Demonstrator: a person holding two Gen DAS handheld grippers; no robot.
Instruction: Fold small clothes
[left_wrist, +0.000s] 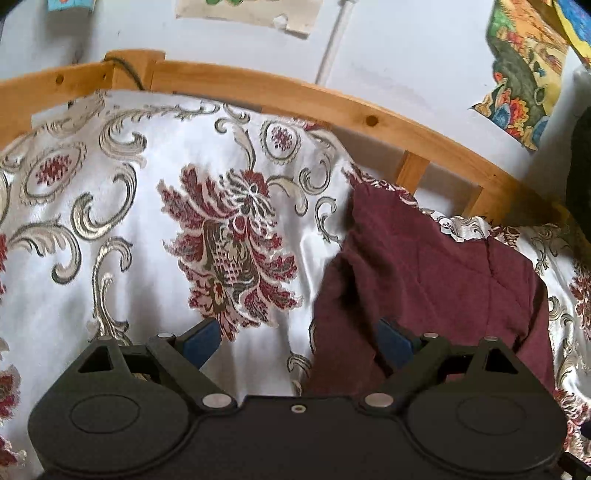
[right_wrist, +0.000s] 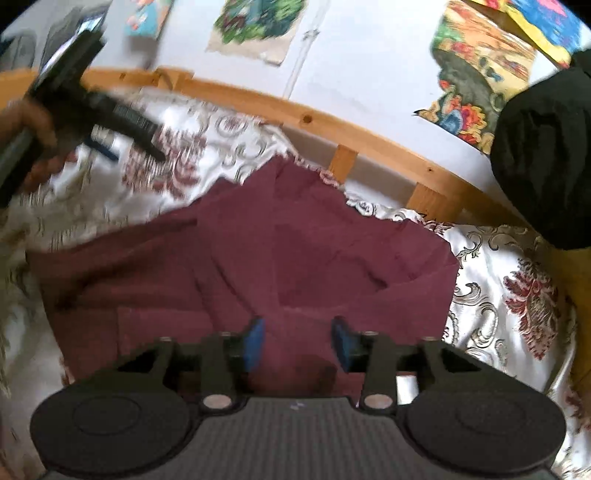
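Maroon garment lies spread, partly folded over itself, on a bed covered by a satin bedspread, directly ahead of and beneath the right gripper and off to the right of the left gripper. It looks like a thin, matte knit or woven cloth, soft and limp, with shallow creases and overlapping layers, so it should be light and drape freely, sagging from any single pinch point. A corner or hem edge would likely give the cleanest hold; pinching mid-panel risks catching several layers at once. The bedspread beneath is glossy white with raised scrollwork and dark red floral motifs, and it appears slippery, so the garment may slide on it when dragged. Both grippers have their blue-padded jaws spread apart with nothing between them; the left one hovers over bare bedspread at the garment's left edge. Seen from the right wrist, the left gripper is motion-blurred. A wooden bed frame curves behind, against a pale wall.
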